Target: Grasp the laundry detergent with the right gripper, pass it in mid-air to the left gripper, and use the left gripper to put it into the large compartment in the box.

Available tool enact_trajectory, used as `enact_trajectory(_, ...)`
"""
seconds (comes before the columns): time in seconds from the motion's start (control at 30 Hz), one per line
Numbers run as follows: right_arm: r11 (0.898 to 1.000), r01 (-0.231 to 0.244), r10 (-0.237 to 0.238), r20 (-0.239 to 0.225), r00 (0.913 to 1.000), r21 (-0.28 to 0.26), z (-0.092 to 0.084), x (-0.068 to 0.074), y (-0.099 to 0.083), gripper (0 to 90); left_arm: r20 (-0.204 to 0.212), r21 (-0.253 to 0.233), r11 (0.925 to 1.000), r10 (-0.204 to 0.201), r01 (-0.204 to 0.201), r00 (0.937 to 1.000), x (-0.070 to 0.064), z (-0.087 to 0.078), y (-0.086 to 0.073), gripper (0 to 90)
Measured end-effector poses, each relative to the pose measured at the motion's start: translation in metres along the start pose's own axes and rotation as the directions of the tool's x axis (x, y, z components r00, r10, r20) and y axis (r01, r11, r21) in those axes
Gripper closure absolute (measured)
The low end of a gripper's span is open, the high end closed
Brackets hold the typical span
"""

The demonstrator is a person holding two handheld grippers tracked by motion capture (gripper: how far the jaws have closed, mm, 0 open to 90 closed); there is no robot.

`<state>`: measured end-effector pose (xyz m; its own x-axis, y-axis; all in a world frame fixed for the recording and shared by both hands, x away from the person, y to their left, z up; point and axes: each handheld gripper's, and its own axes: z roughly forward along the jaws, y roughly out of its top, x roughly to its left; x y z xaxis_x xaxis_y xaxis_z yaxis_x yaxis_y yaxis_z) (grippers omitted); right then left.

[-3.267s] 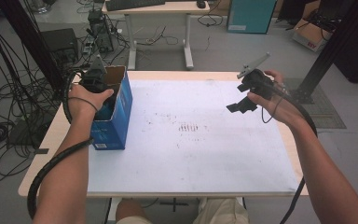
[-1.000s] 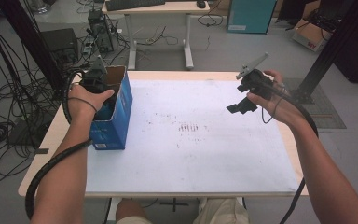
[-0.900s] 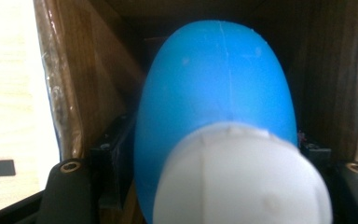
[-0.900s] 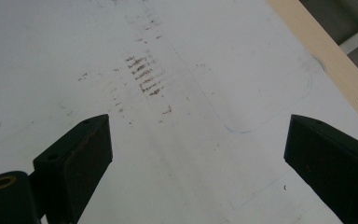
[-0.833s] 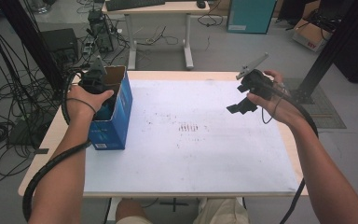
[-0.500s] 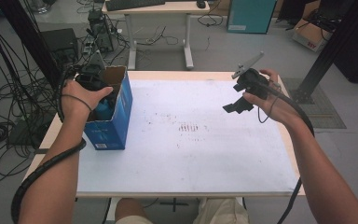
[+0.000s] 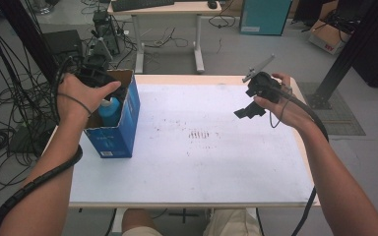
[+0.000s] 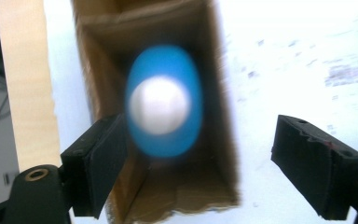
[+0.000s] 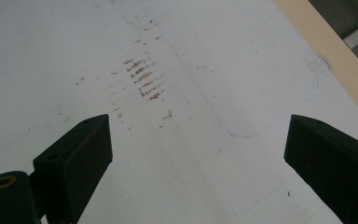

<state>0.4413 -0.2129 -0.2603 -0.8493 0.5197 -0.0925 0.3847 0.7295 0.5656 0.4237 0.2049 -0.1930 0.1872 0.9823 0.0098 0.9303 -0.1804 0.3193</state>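
Evidently the step in hand is the release: a blue bottle [image 7: 109,111] with a white cap stands upright inside the open blue cardboard box [image 7: 120,132] at the left of the high view, on the left part of the table [image 7: 216,162]. The left gripper [image 8: 196,154] hangs directly above the box mouth, and its jaws have just been opening; in the left gripper view the bottle [image 8: 162,108] sits lower down between them, blurred, with neither pad pressing on it. Judged from this, the bottle is deposited and the hand is clearing the box.

The right gripper [image 7: 248,110] is held above the right part of the table, in the upper right of the high view, its jaws wide apart with nothing between them, as the right gripper view [image 9: 196,154] confirms.

Next move, by my reading: lift the left gripper straight out, keeping the jaws off the box walls so the light carton does not tip or slide.

Materials:
- The box is printed blue outside, raw brown corrugated board inside, narrow and rectangular.
- The bottle appears to be smooth plastic, rounded in section.
- The table is a flat white sheet, scuffed with brown marks near centre, with a pale wooden edge.
- The jaw pads are black, blocky and matte.
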Motion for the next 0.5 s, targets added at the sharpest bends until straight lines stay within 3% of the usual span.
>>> enact_trajectory(0.13, 1.0, 0.005, -0.005, 0.016, 0.9999, 0.021, 0.004, -0.009, 0.002, 7.5, 0.047, -0.038, 0.998, 0.052, -0.05, 0.9975, -0.022, -0.005, 0.01, 14.8)
enact_trajectory(0.3, 0.999, 0.016, -0.017, 0.028, 0.9995, 0.044, 0.006, -0.022, 0.006, 7.5, 0.102, -0.047, 0.9927, 0.115, -0.111, 0.9881, -0.05, 0.002, 0.018, 12.5)
enact_trajectory(0.5, 0.997, 0.023, -0.027, 0.048, 0.9985, 0.08, 0.008, -0.039, 0.01, 7.5, 0.123, -0.056, 0.9864, 0.16, -0.154, 0.9794, -0.074, 0.013, 0.03, 11.4)
